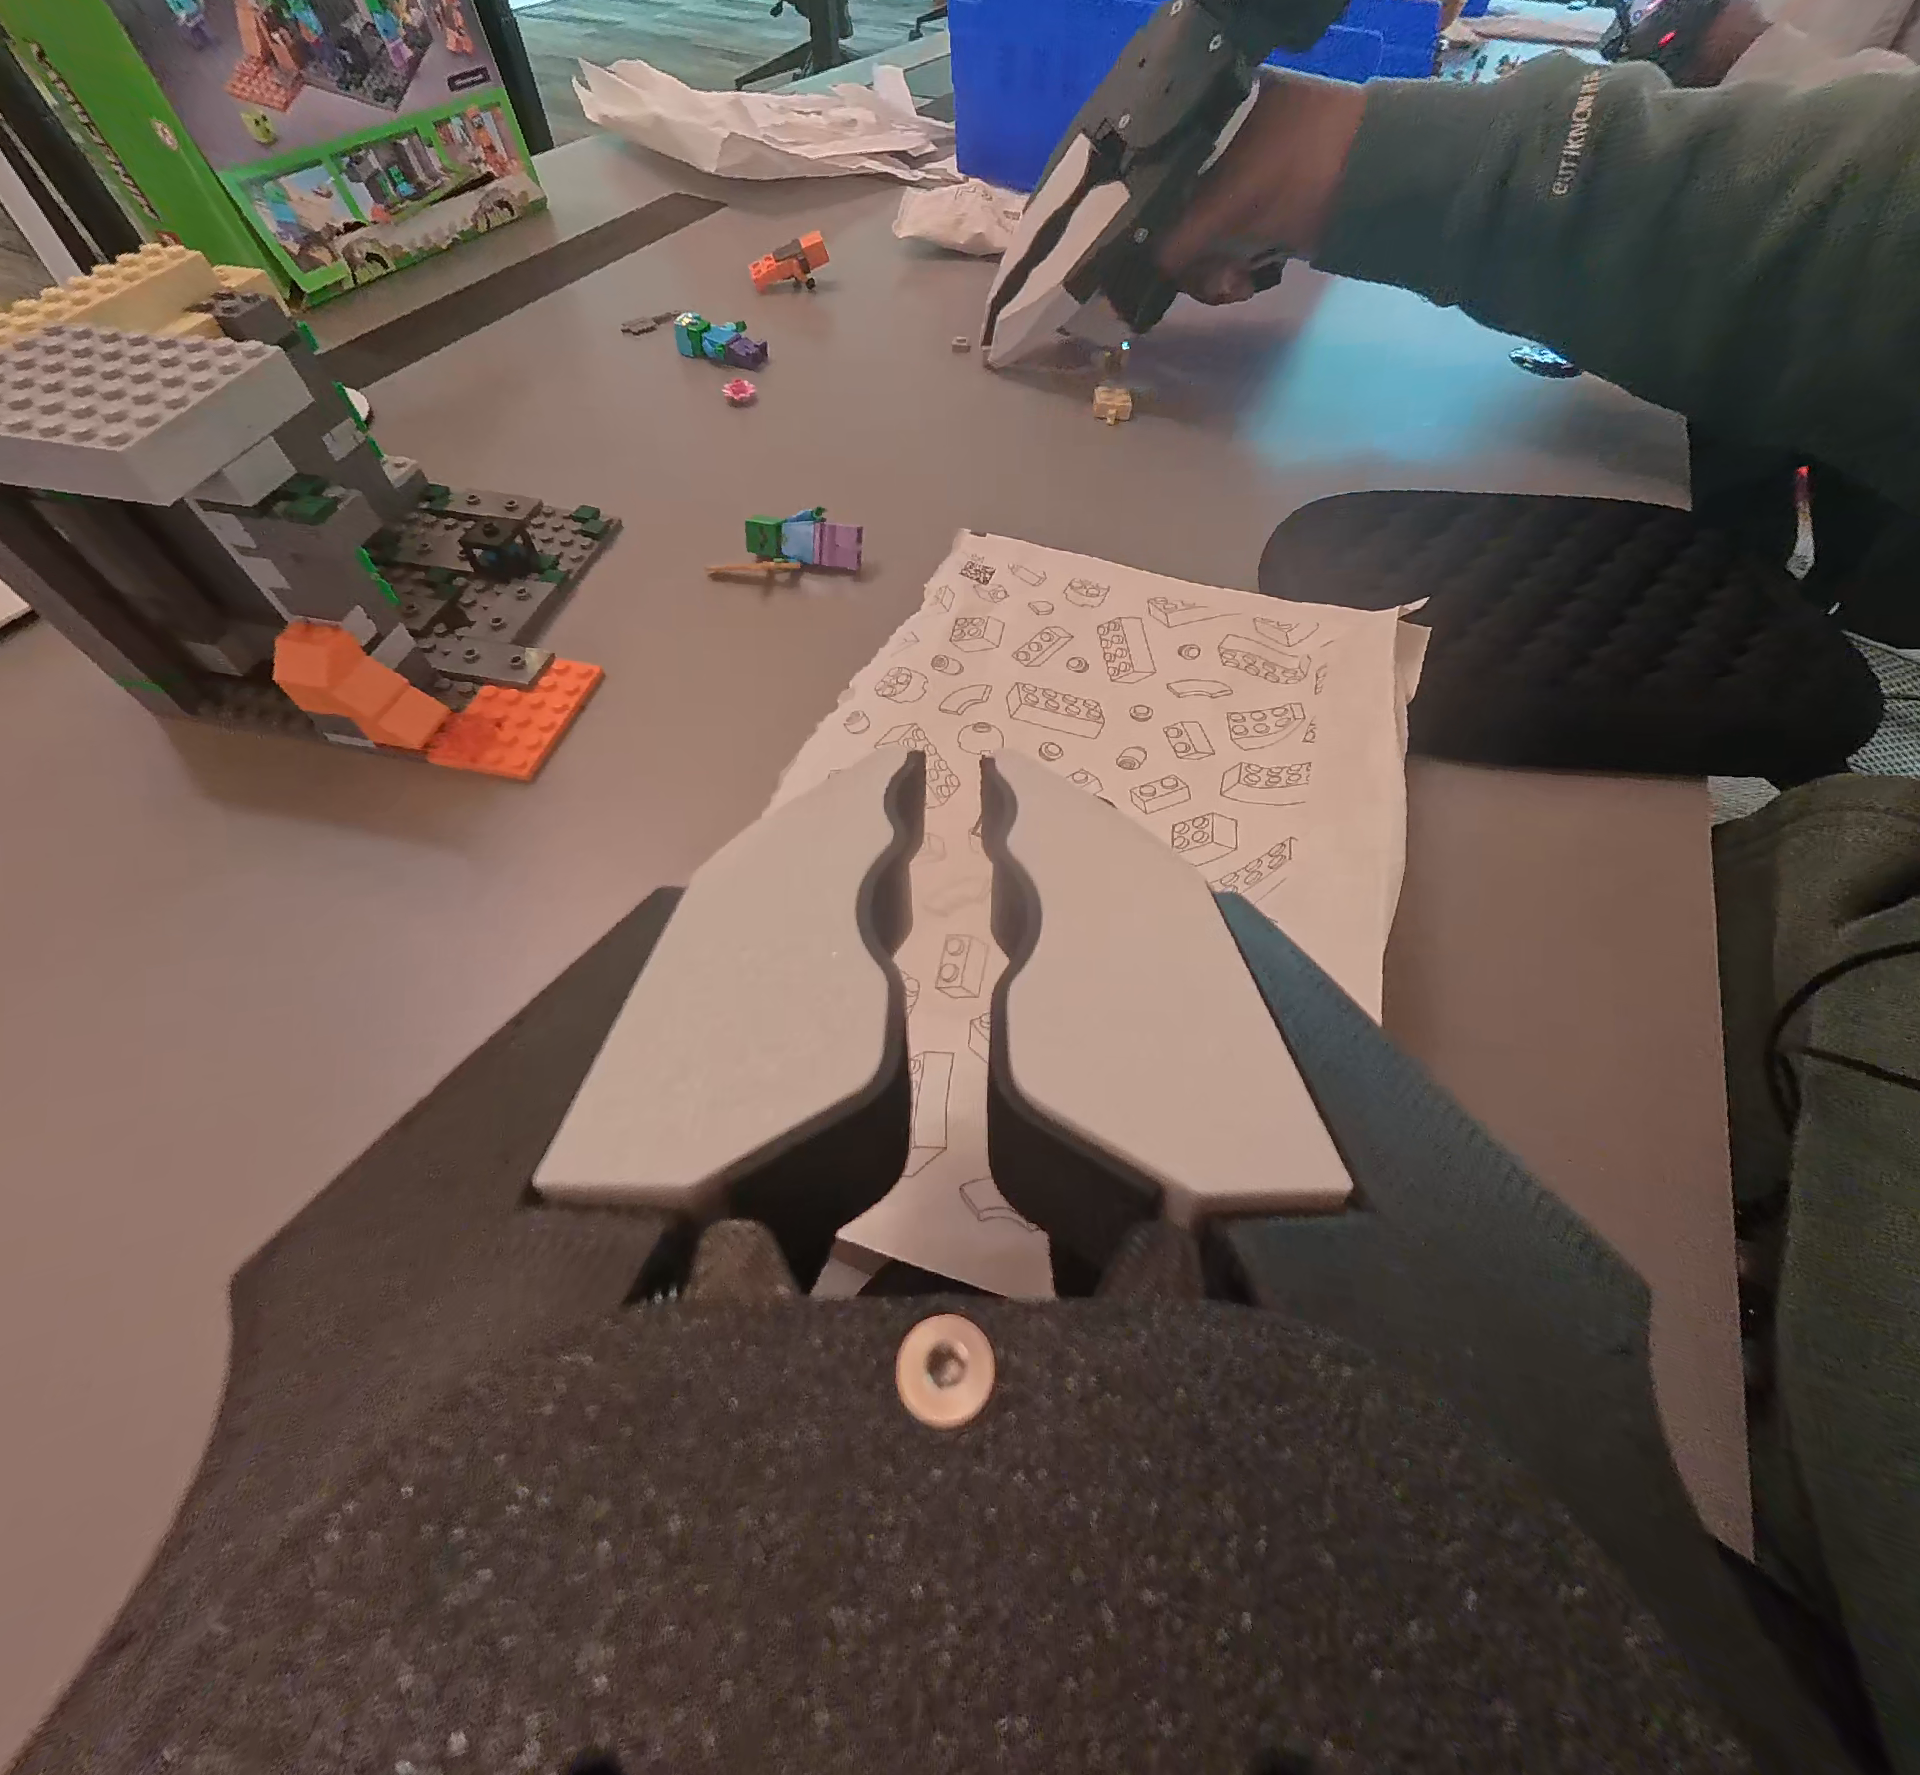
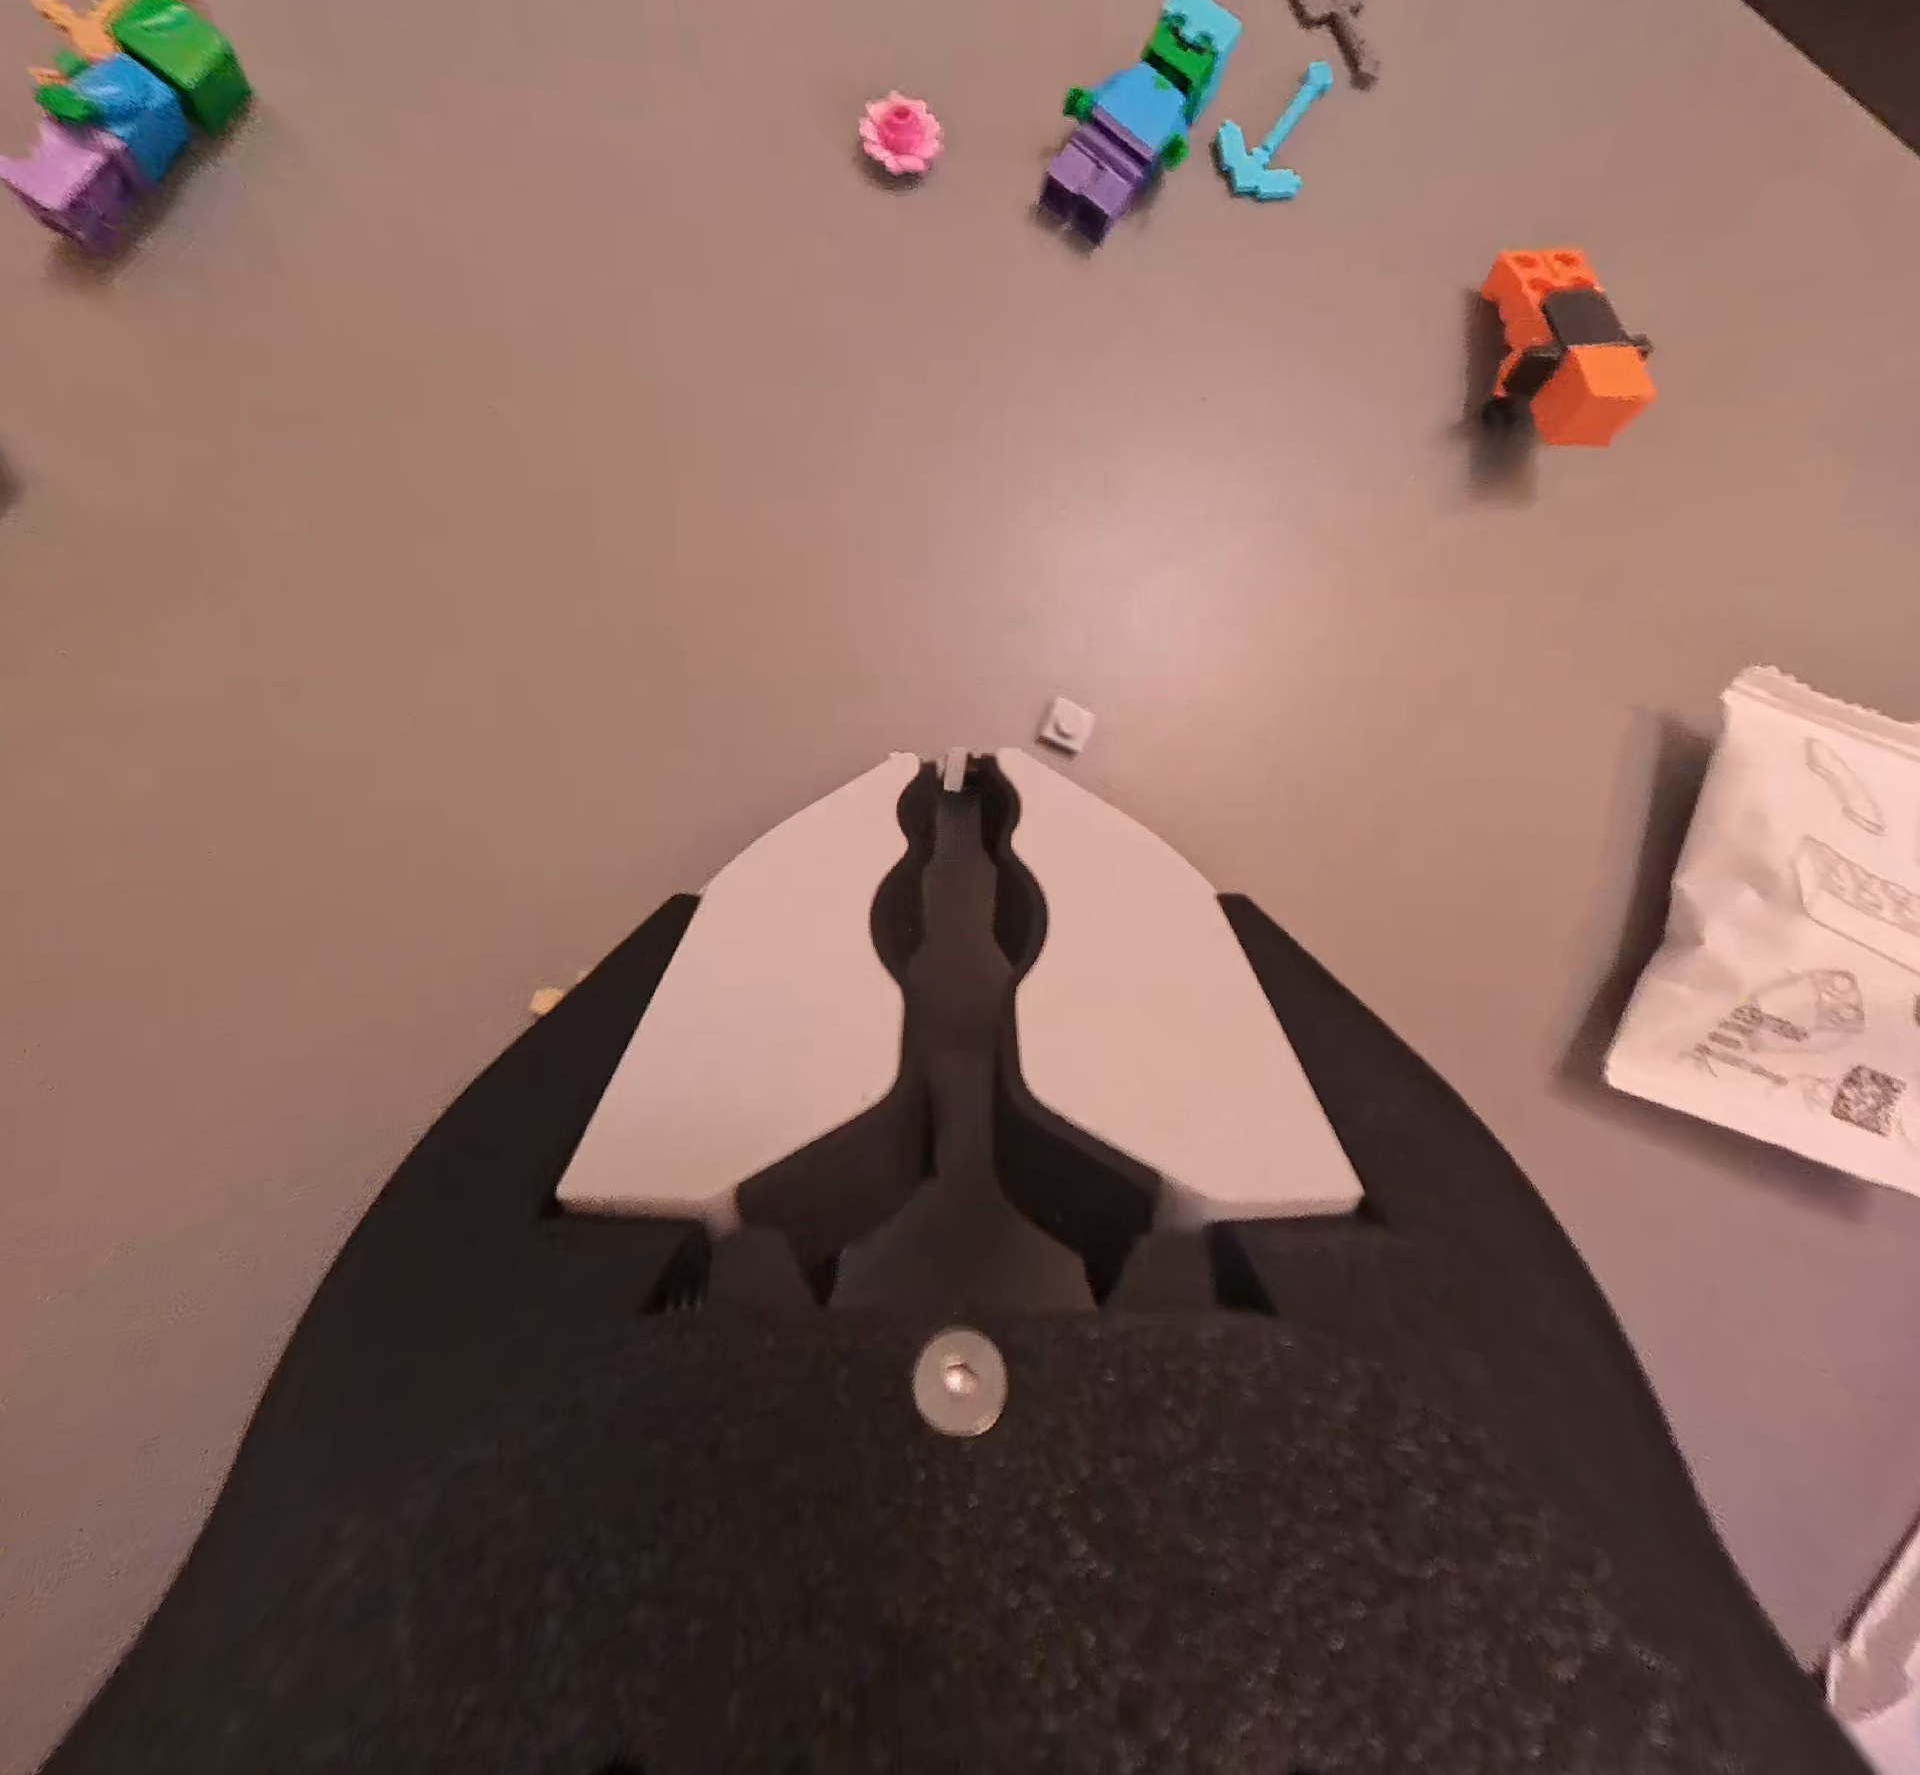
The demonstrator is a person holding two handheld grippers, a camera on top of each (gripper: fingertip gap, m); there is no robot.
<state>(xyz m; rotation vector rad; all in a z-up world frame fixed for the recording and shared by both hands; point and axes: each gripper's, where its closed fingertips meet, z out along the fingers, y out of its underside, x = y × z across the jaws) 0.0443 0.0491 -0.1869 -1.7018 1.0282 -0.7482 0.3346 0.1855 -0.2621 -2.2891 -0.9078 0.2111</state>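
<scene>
My right gripper (image 2: 956, 764) is shut on a tiny light grey brick piece (image 2: 954, 771) pinched at its fingertips, low over the grey table (image 2: 623, 530). A small grey stud plate (image 2: 1067, 724) lies just to its right. In the left wrist view the right gripper (image 1: 1003, 343) points down with its tips at the table, next to a tan piece (image 1: 1112, 403). My left gripper (image 1: 953, 764) hovers over a white paper bag printed with brick outlines (image 1: 1195, 717). Its jaws are nearly together with a thin gap and hold nothing.
A grey and orange brick building (image 1: 260, 582) and its green box (image 1: 301, 63) stand at the left. Blocky figures (image 2: 1132, 115) (image 2: 125, 104), a pink flower (image 2: 900, 131), a blue pickaxe (image 2: 1273, 141), an orange creature (image 2: 1558, 343) and a white bag (image 2: 1787, 946) lie about. A blue bin (image 1: 1029, 63) stands behind. Some 35 centimeters of space lies between my two pairs of fingers. The right tips stand about 12 centimeters off the pink flower (image 2: 900, 131).
</scene>
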